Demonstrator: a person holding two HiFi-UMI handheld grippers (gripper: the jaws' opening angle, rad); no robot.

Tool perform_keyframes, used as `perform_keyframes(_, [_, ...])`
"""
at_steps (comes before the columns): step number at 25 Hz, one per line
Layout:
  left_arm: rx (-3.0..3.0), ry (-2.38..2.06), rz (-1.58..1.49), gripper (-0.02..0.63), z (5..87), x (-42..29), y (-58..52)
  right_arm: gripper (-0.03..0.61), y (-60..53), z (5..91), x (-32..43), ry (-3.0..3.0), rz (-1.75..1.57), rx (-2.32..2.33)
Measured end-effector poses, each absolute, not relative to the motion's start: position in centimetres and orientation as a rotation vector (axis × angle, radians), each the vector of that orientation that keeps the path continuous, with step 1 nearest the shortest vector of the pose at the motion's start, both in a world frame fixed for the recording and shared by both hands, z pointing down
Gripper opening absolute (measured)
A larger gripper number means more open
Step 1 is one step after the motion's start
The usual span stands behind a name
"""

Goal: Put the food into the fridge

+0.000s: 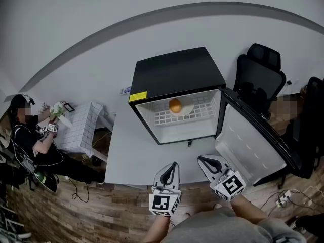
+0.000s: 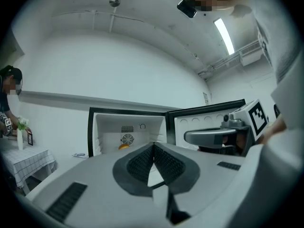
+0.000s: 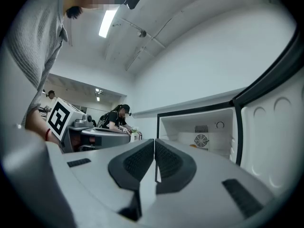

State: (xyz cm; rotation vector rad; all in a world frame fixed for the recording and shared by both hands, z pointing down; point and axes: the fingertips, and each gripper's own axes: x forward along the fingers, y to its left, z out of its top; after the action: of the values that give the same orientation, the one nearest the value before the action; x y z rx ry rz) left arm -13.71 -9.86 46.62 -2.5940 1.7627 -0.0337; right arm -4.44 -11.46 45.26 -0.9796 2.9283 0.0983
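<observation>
A small black fridge (image 1: 174, 75) stands on the white table (image 1: 131, 151) with its door (image 1: 250, 140) swung open to the right. On its white wire shelf (image 1: 167, 118) rests an orange food item (image 1: 175, 105) on a plate; the same orange food (image 2: 123, 147) shows in the left gripper view, and only a sliver of it (image 3: 194, 146) in the right gripper view. My left gripper (image 1: 174, 166) and right gripper (image 1: 202, 160) hover side by side at the table's near edge, well short of the fridge. Both are shut and empty.
A black office chair (image 1: 258, 75) stands behind the open door. At the far left a person (image 1: 30, 130) sits by a small table with a checked cloth (image 1: 81, 128). Cables lie on the wooden floor (image 1: 76, 201).
</observation>
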Motion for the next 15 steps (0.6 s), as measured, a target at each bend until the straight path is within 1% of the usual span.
perform_keyframes(15, [-2.590,1.748,-0.021,0.011,46.14,-13.82,-9.34,0.012,-10.65,44.73,-4.23,2.921,0.116,-1.000])
